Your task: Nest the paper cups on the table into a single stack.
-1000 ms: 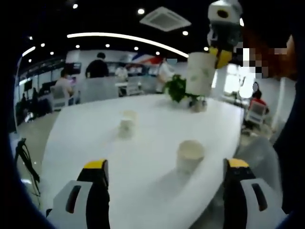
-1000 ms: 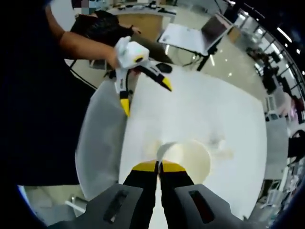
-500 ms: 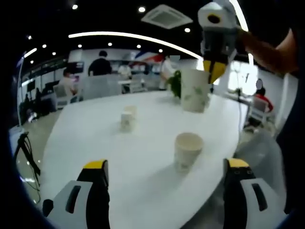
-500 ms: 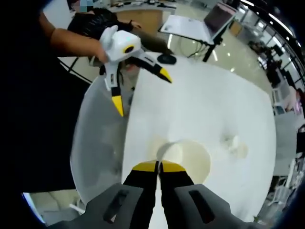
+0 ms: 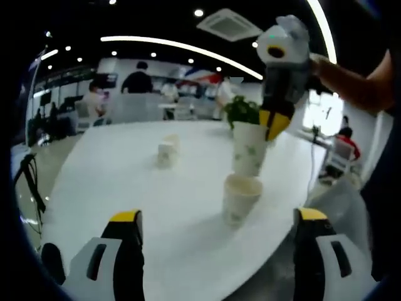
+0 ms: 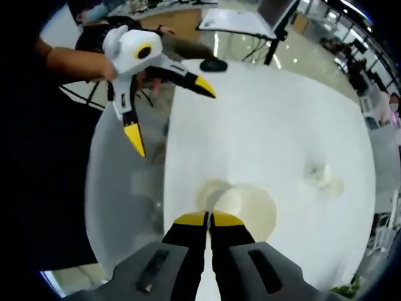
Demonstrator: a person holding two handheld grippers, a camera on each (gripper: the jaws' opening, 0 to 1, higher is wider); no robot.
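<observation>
Held cup (image 5: 249, 148) now lowered over table cup (image 5: 240, 199); right gripper (image 5: 273, 125) pinching rim, left gripper (image 5: 219, 235) wide (idle). Risk: off-centre descent tips lower cup.

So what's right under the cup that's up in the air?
Another paper cup stands open on the white table, right below the held cup in the right gripper. Its inside can't be seen from here.

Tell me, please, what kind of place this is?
Probably an open office or meeting area: a large white table, people seated at desks behind it, a ceiling air-conditioning unit, and a laptop on a stand.
</observation>
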